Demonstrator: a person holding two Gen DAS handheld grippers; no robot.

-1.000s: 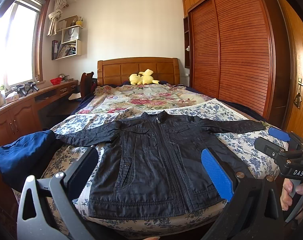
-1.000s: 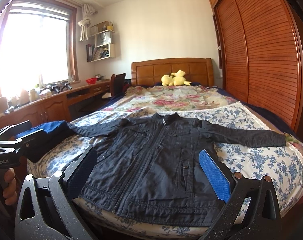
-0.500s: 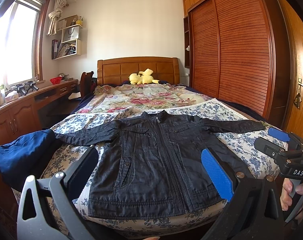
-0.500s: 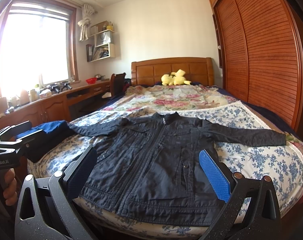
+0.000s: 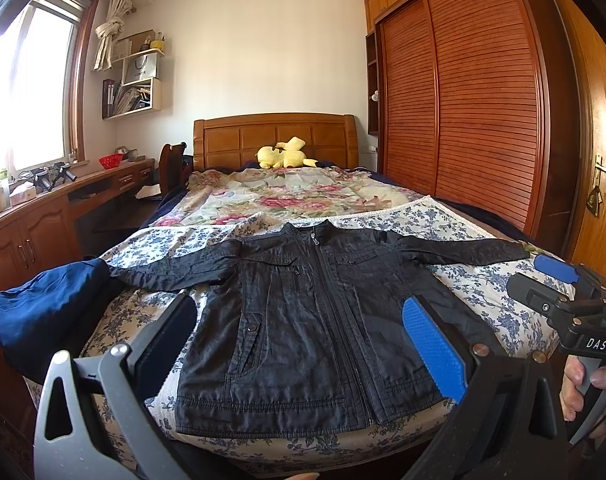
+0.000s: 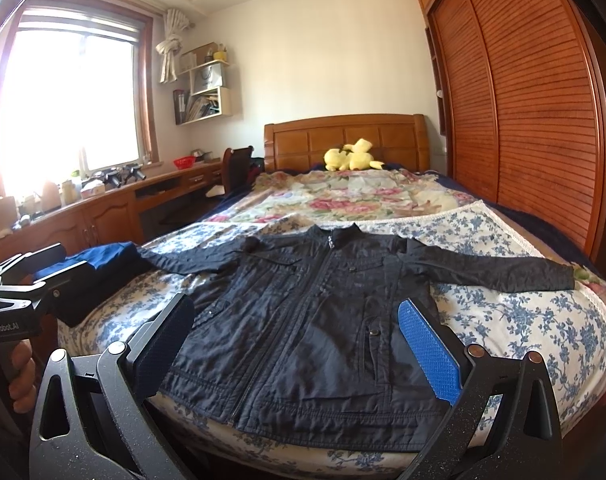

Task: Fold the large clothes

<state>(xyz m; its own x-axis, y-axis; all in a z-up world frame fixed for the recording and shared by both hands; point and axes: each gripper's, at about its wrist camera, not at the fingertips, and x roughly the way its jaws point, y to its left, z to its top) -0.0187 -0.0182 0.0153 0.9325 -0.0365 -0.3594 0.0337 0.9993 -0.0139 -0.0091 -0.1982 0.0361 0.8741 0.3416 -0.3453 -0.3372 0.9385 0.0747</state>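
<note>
The bed (image 5: 483, 280) fills the room's middle, spread with a blue-flowered sheet (image 6: 543, 320) at its foot and a rose-patterned quilt (image 5: 287, 192) nearer the headboard. A black jacket (image 5: 311, 320) lies flat and zipped on the flowered sheet, front up, both sleeves stretched out sideways, hem toward the foot of the bed. A blue garment (image 5: 43, 308) is bunched at the bed's left edge, touching the left sleeve's cuff. The left gripper (image 5: 299, 344) and right gripper (image 6: 299, 340) hover before the hem, fingers spread apart, holding nothing.
</note>
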